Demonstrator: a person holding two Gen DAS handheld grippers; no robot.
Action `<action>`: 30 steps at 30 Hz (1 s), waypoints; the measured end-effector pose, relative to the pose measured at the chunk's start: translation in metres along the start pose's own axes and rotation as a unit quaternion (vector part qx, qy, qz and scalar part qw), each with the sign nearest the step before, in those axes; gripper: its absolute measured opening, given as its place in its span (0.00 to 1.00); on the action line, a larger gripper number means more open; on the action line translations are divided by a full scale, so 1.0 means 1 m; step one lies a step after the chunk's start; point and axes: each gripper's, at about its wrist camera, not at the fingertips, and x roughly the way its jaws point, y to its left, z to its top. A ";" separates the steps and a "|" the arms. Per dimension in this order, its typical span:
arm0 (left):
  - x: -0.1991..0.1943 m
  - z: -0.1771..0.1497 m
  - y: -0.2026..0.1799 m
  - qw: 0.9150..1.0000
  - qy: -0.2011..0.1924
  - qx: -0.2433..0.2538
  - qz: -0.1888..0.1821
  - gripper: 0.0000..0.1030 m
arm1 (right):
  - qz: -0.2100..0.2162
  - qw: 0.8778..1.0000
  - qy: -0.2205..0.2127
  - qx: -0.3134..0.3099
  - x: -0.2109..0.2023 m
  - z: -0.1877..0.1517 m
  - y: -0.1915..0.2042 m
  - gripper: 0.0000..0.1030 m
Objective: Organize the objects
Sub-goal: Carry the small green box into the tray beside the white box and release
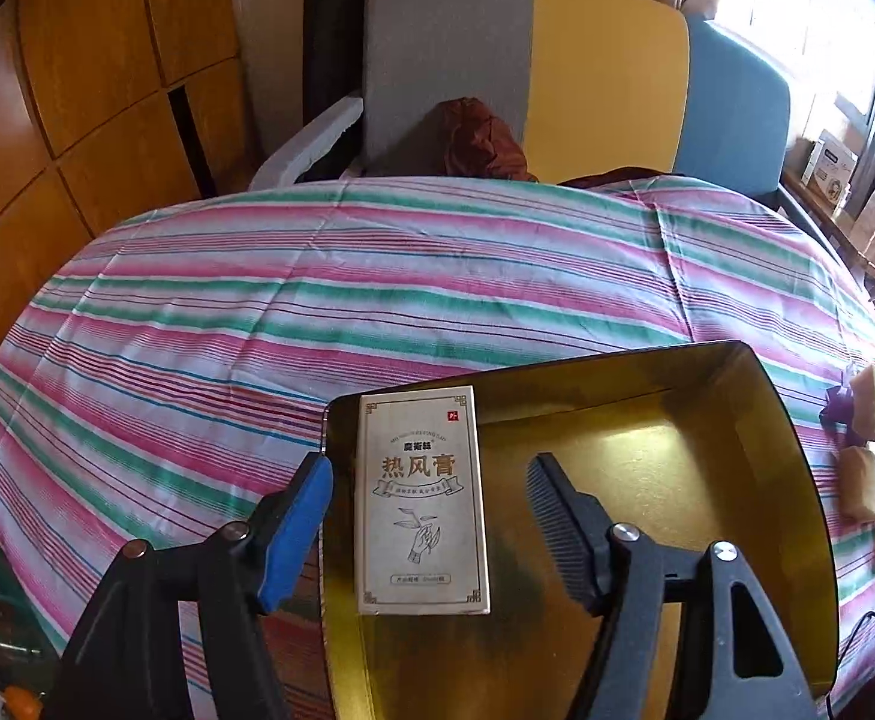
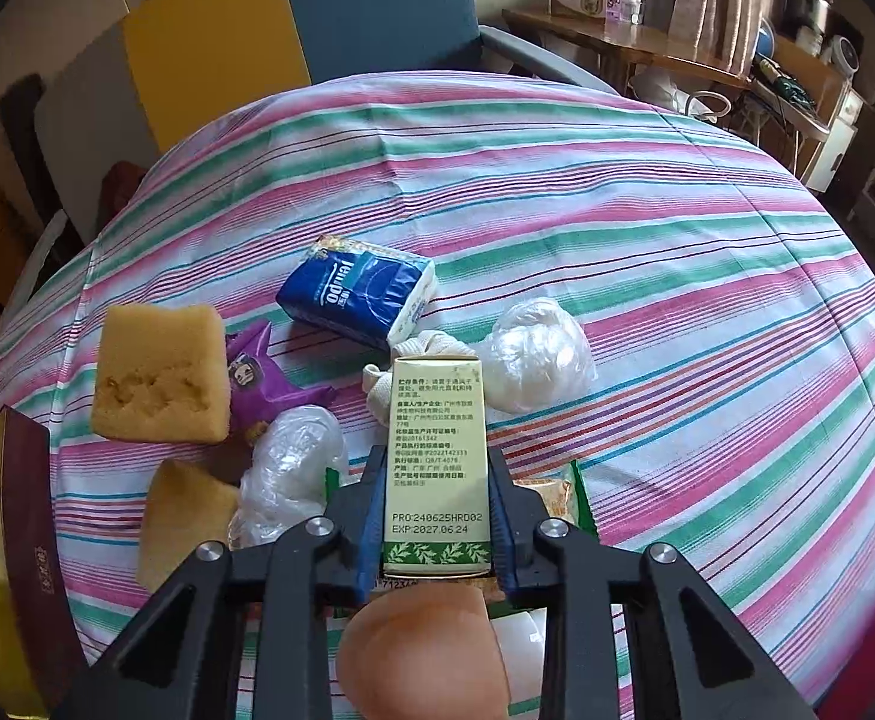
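A gold-lined box [image 1: 755, 420] sits on the striped tablecloth, and a grey carton with Chinese print [image 1: 422, 498] lies flat inside it at its left. My left gripper [image 1: 431, 516] is open over the box, one finger outside the left wall, the carton between the jaws. My right gripper [image 2: 437, 516] is shut on a pale green carton [image 2: 437, 456] and holds it above a pile: two yellow sponges [image 2: 161, 375], a purple wrapper [image 2: 254, 372], a blue tissue pack [image 2: 356, 291], clear plastic bags [image 2: 536, 351]. The box edge [image 2: 26, 510] shows at left.
A peach round object [image 2: 422, 654] lies under my right gripper. Chairs with grey, yellow and blue backs [image 1: 605, 72] stand at the table's far side. A cluttered wooden shelf [image 2: 635, 36] is at the back right. A wooden cabinet [image 1: 77, 90] is at left.
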 end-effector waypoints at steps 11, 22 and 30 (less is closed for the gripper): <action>-0.079 -0.056 0.032 0.997 -0.058 -0.054 -0.018 0.67 | 0.010 0.998 -0.054 -0.004 -0.035 0.004 0.010 0.29; -0.104 -0.117 0.065 0.991 -0.054 -0.120 -0.032 0.67 | 0.150 0.973 -0.098 -0.144 -0.137 -0.023 0.147 0.29; -0.112 -0.140 0.083 0.987 -0.058 -0.142 -0.037 0.67 | 0.243 0.923 -0.007 -0.298 -0.131 -0.111 0.314 0.29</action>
